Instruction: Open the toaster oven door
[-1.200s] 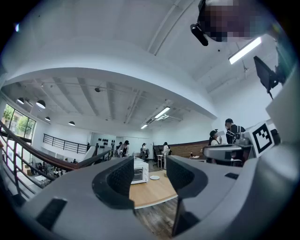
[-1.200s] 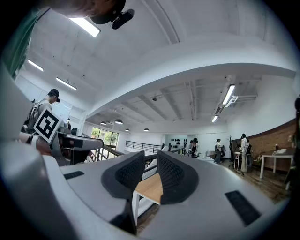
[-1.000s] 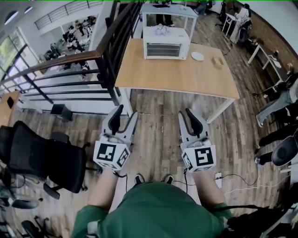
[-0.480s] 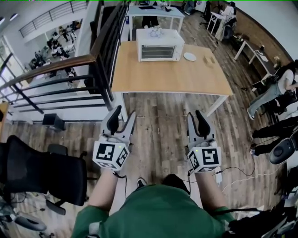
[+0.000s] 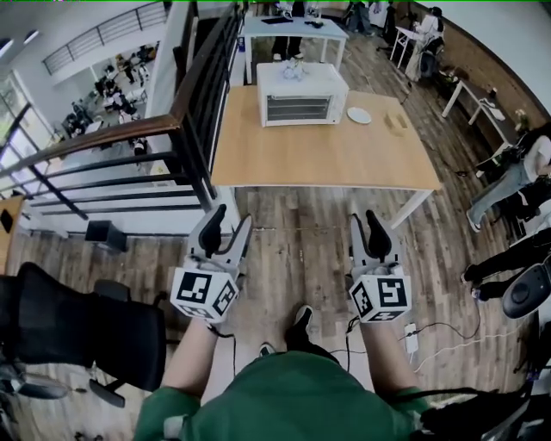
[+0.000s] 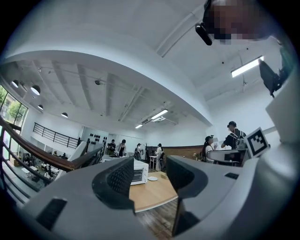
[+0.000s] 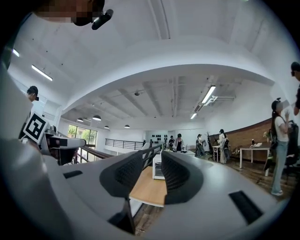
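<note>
Standing on the far part of a wooden table [image 5: 327, 159], the white toaster oven [image 5: 301, 93] faces the person. Its glass door lies flush with the front and appears shut, with the racks showing behind it. A small white plate [image 5: 359, 114] sits on the table just to the right of the oven, and a small tan item [image 5: 398, 121], too small to identify, lies further right near the table's edge. A second, white table [image 5: 293, 26] stands behind the oven. A dark railing [image 5: 185, 103] runs along the table's left side.

Both grippers are held over the wood floor, well short of the table and well apart from the oven. The left gripper [image 5: 231, 220] has its jaws spread, with nothing between them; its own view shows only the distant oven and table through the gap. The right gripper [image 5: 365, 222] likewise has its jaws apart and holds nothing, with the oven seen far off between them.

A black office chair [image 5: 77, 323] stands at the person's left. A power strip [image 5: 411, 338] with its cable lies on the floor at the right.
</note>
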